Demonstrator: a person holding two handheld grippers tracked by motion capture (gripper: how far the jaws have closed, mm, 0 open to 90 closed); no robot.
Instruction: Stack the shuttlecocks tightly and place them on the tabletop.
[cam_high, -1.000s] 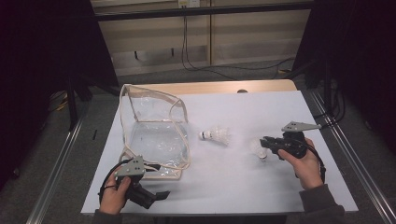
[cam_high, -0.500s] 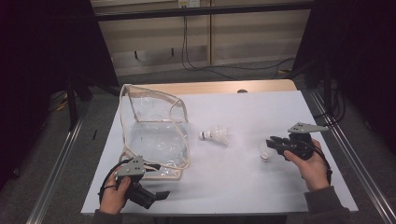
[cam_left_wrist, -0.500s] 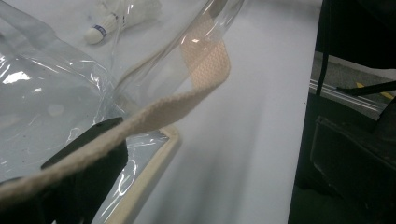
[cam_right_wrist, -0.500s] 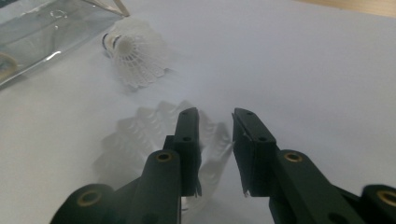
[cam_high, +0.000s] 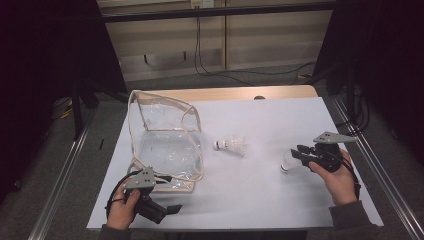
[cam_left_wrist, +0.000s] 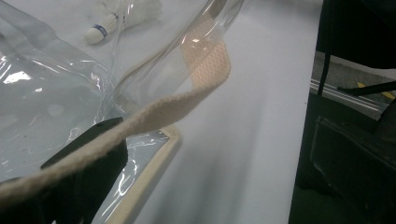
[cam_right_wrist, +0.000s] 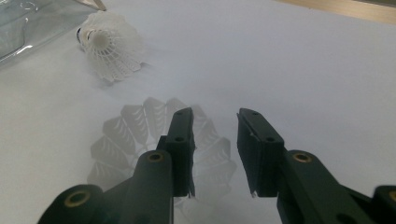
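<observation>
Left gripper (cam_high: 167, 209) at the near edge, clamped on the clear bag's (cam_high: 167, 145) strap (cam_left_wrist: 205, 74); bag looks empty. Right gripper (cam_right_wrist: 215, 135) has just been opening, jaws apart, shuttlecock (cam_right_wrist: 154, 140) standing just under them, unpinched. Second shuttlecock (cam_high: 231, 145) lies farther off, beside the bag.

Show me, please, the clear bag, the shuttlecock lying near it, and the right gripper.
clear bag (cam_high: 167, 150): high view, front wall.
shuttlecock (cam_high: 231, 145): high view, feather skirt.
right gripper (cam_right_wrist: 215, 140): right gripper view, gap between its open jaws.
</observation>
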